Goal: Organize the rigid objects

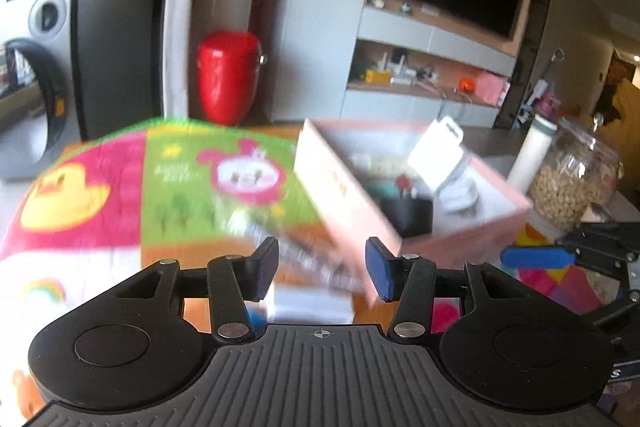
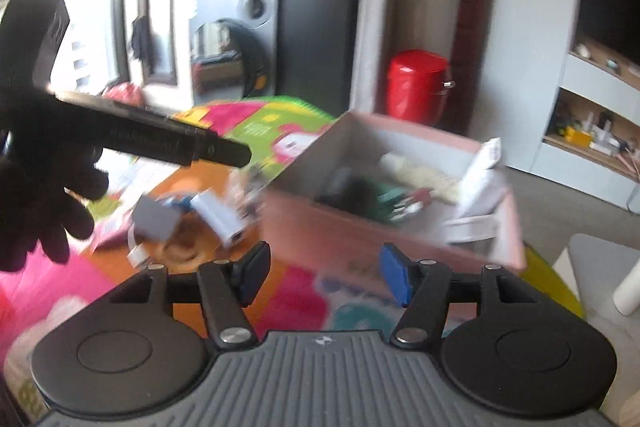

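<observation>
Pink cardboard box (image 2: 384, 227): open-topped, rectangular, matte; just ahead of the right gripper (image 2: 326, 275) and a little to its right. Frames blurred.
Box contents: black block, green piece, white card-like bits, a pale lumpy item; too smeared to name.
Right gripper: jaws parted, nothing between the blue pads.
Left gripper (image 1: 324, 269): jaws parted, empty; the box corner sits just past its right pad.
Loose items: grey boxy piece (image 2: 154, 217) and white oblong block (image 2: 218, 217), hard-edged, ahead-left of the right gripper, beside the box.
Mat (image 1: 180, 183): flat, glossy cartoon print, under everything.
Red canister (image 1: 229, 77): rounded, shiny, well beyond the box.
Glass jar (image 1: 574, 183): clear, pale nuggets inside, far right of the left gripper.
</observation>
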